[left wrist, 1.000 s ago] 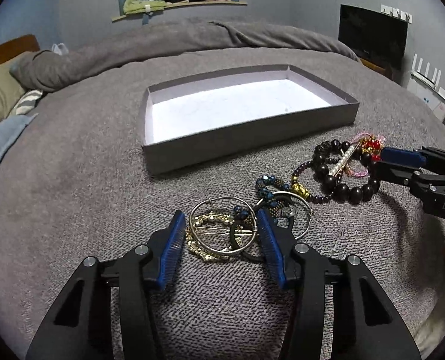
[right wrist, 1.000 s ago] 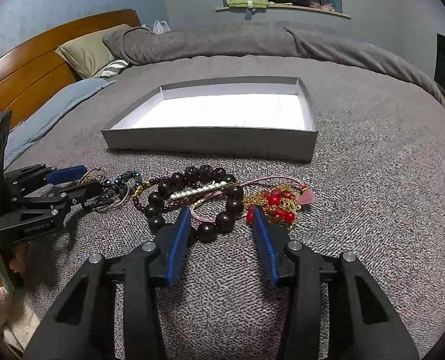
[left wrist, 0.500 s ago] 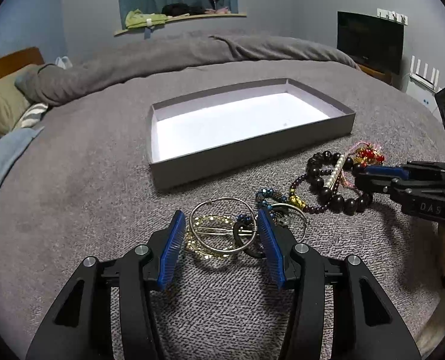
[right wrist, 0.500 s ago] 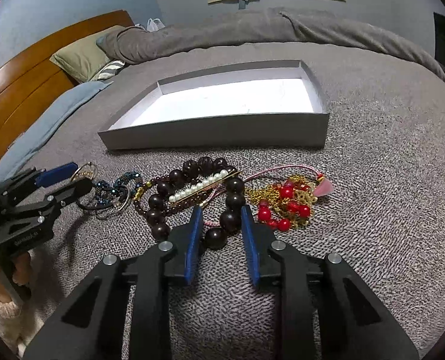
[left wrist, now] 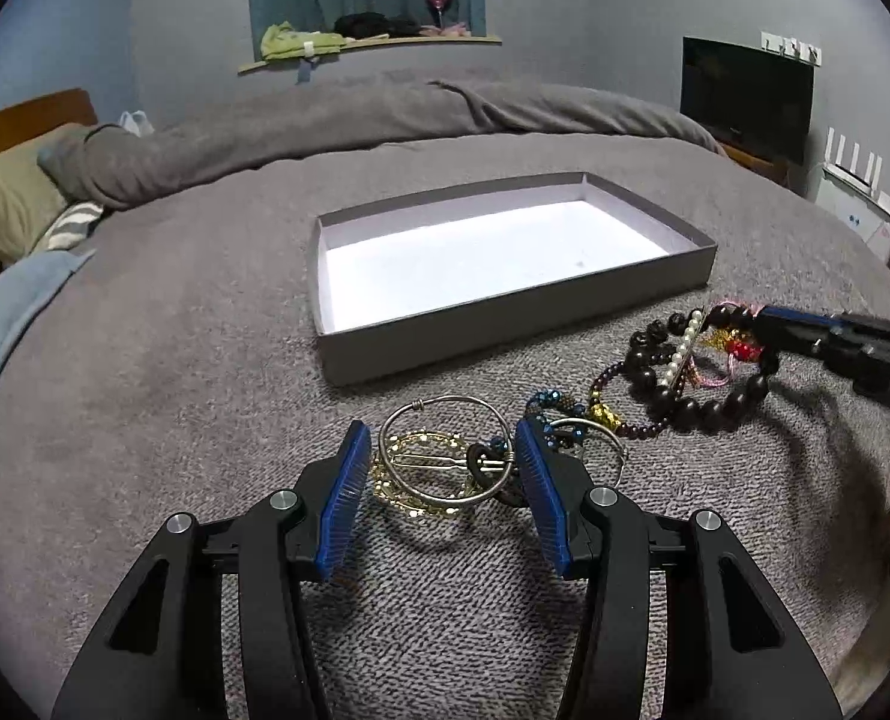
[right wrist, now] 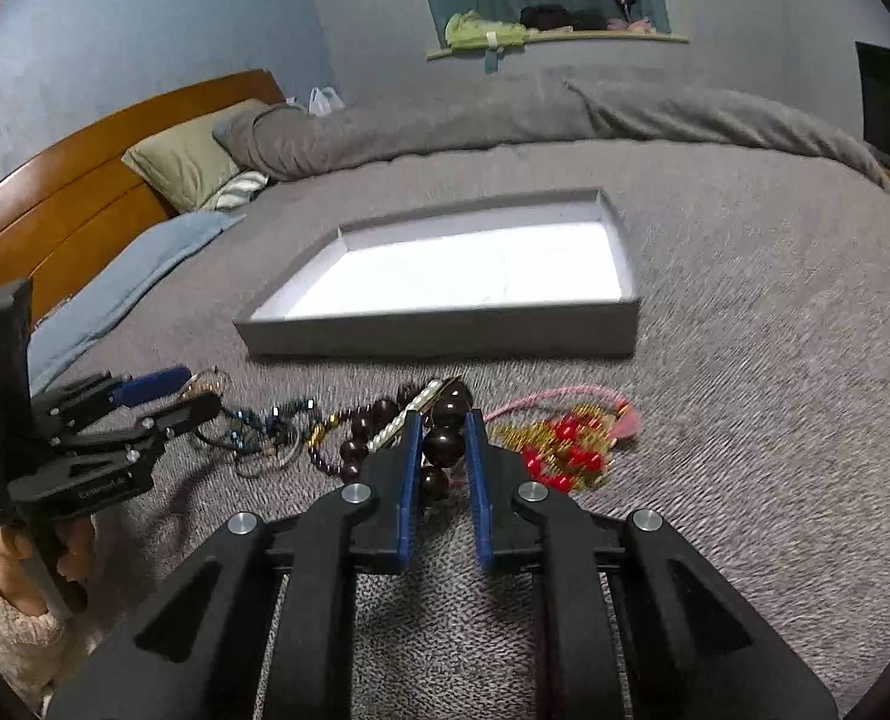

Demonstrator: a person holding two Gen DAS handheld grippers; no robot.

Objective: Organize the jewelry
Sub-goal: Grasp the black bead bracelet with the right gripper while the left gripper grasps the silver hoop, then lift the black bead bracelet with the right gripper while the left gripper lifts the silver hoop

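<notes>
Right claw [right wrist: 440,441] is pinched on one dark bead of the bead bracelet [right wrist: 445,441], blue pads tight on both sides. Left claw [left wrist: 438,474] is wide open, pads straddling the hoops [left wrist: 445,456] without clamping them.

Jewelry sits in a loose row on the bed [left wrist: 144,360], just in front of the tray [left wrist: 505,324]. From the left claw outward: silver wire hoops over a gold filigree ring [left wrist: 420,495], a small dark ring, blue beads [left wrist: 550,405], a thin purple bead strand [left wrist: 631,426], then the chunky dark bead bracelet with a pearl bar [left wrist: 682,348] lying across it. Red-and-gold cluster [right wrist: 565,450] with pink cord [right wrist: 541,399] is just right of the right claw. Pieces overlap and touch; cord runs under the bracelet, so it's tangled in there.

Tray is a shallow grey cardboard rectangle, white inside, nothing in it.

Bed cover is coarse grey knit. Folded duvet, pillow [right wrist: 186,159] and wooden headboard [right wrist: 72,192] beyond; dark TV [left wrist: 745,96] by the wall.
</notes>
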